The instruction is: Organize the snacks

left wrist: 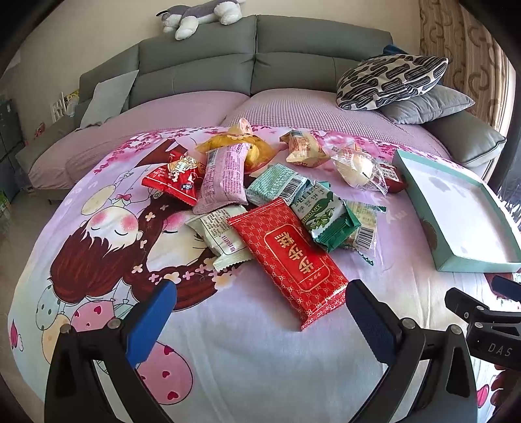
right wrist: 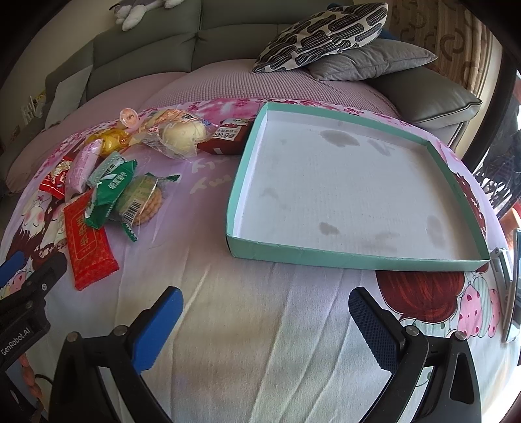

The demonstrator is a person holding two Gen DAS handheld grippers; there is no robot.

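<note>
Several snack packets lie in a heap on a cartoon-print cloth. Nearest my left gripper (left wrist: 260,299) is a long red packet (left wrist: 289,257), just beyond the open blue fingers. Behind it lie a green biscuit pack (left wrist: 322,211), a pink packet (left wrist: 223,179), a small red packet (left wrist: 174,177) and a wrapped bun (left wrist: 356,169). A shallow teal box (right wrist: 250,182) with a bare white floor sits to the right. My right gripper (right wrist: 265,306) hovers open over the cloth in front of the box's near wall, nothing between its fingers. The same red packet (right wrist: 88,240) lies to its left.
A grey sofa (left wrist: 254,61) with a lilac cover stands behind the cloth. Patterned and grey cushions (right wrist: 325,35) are piled at the back right, and a plush dog (left wrist: 198,14) lies on the backrest. Each gripper shows at the edge of the other's view.
</note>
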